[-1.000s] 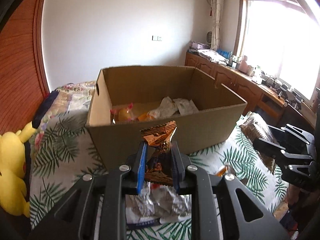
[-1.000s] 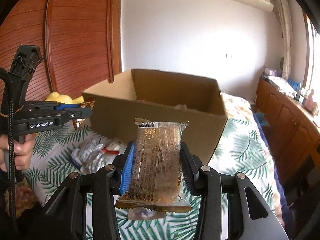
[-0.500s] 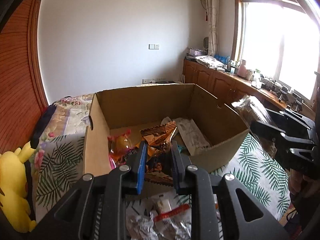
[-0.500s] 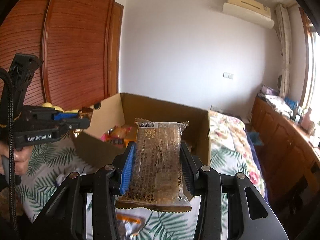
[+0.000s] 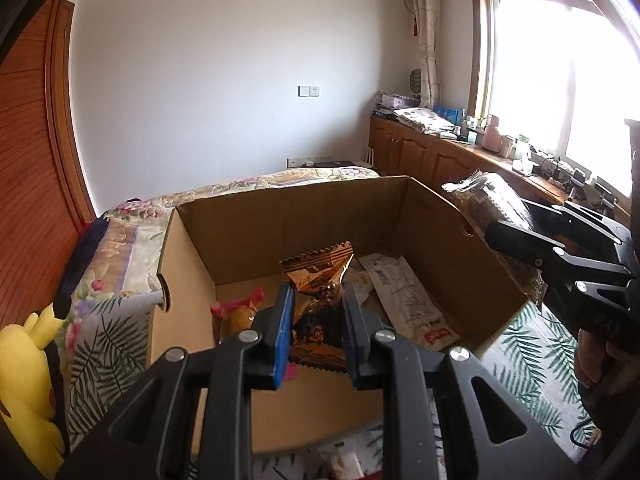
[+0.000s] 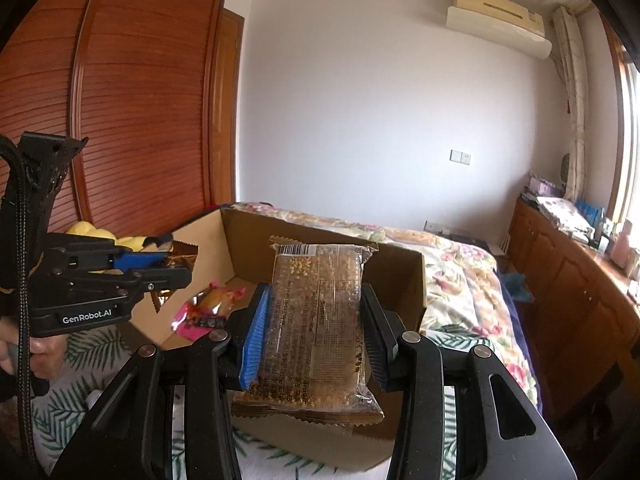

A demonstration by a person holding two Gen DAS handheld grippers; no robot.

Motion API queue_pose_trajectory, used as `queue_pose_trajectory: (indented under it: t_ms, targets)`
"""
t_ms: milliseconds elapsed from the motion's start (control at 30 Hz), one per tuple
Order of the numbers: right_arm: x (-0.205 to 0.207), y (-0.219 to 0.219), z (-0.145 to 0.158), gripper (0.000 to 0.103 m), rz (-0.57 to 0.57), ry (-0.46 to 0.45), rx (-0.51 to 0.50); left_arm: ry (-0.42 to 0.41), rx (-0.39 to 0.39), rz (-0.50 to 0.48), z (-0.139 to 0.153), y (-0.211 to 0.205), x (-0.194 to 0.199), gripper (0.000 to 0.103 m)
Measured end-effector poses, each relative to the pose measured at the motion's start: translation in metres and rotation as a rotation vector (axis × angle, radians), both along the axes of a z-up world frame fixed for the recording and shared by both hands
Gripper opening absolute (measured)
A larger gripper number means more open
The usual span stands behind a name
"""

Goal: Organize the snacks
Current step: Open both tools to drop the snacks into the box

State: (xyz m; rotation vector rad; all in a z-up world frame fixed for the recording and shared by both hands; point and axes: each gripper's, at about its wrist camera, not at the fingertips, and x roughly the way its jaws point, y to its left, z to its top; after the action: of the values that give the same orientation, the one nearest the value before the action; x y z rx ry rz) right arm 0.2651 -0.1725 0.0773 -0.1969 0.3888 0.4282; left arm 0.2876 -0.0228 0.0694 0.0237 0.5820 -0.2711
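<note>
Bed [image 5: 120, 320], palm-leaf cover, carrying open cardboard box [image 5: 188, 280]. Left gripper [image 5: 316, 320]: jaws pinching bronze snack packet [image 5: 320, 276] over box interior. Right gripper [image 6: 316, 336]: jaws pinching clear-wrapped grain bar [image 6: 316, 312] above box's near edge. Yellow plush toy [image 5: 24, 380] at 9 o'clock. Wooden cabinets [image 5: 420, 156] under window at 2 o'clock; louvred wooden door [image 6: 132, 92], air conditioner [image 6: 496, 20] on white wall.

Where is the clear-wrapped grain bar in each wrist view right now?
Left wrist view: the grain bar is at the right edge, held in the right claw above the cardboard box's right wall.
Right wrist view: the bar is centre frame, upright between the right claw's fingers.
Shared landmark: the cardboard box, open in both views.
</note>
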Motion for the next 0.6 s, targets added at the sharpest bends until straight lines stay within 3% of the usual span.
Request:
queue_pose_trajectory:
  t_ms: [600]
  targets:
    - [0.038, 0.004, -0.028, 0.044, 0.009, 0.099, 0.000, 0.064, 0.001, 0.026, -0.026, 0.004, 0.031, 0.025]
